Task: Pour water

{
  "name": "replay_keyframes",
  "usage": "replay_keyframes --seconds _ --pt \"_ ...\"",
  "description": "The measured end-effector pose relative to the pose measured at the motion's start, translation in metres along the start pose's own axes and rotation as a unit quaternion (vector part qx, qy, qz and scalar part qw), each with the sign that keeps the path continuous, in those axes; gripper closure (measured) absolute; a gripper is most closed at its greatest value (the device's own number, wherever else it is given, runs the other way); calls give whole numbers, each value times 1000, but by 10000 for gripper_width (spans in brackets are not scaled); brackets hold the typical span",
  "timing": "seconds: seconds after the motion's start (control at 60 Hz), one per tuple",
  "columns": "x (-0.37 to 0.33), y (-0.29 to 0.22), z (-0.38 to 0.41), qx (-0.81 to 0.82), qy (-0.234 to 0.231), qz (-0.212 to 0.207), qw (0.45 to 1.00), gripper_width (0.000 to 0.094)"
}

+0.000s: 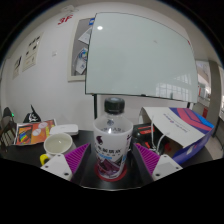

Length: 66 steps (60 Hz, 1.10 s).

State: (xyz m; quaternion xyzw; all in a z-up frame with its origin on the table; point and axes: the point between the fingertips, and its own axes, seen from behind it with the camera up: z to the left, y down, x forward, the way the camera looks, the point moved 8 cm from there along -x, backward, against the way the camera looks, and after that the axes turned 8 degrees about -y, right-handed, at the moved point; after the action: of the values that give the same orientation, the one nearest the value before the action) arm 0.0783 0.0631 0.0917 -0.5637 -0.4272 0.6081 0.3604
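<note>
Whiteboard (138, 52) behind a cluttered surface (25, 152). Bottle (112, 140) stands upright between the jaws, cap on, pads apparently pressing both sides. Cup (57, 146) just left. Risk: capped bottle pours nothing; a loose grip lets it slip when tilted.

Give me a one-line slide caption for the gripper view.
Water bottle held upright between the gripper jaws, pads pressing both sides, a cup beside it and a whiteboard behind.
</note>
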Motion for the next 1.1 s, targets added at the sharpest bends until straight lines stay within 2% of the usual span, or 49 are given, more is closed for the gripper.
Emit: replay_keyframes --seconds 0.233,0.533,0.717,0.95,1.1 --pt "-85 -11 22 -8 24 15 1000 95" --pt "-278 8 81 7 50 32 998 93" --pt "-371 28 117 4 37 44 998 93" --pt "-425 35 134 9 31 36 999 94" --pt "-437 30 129 8 45 27 999 90"
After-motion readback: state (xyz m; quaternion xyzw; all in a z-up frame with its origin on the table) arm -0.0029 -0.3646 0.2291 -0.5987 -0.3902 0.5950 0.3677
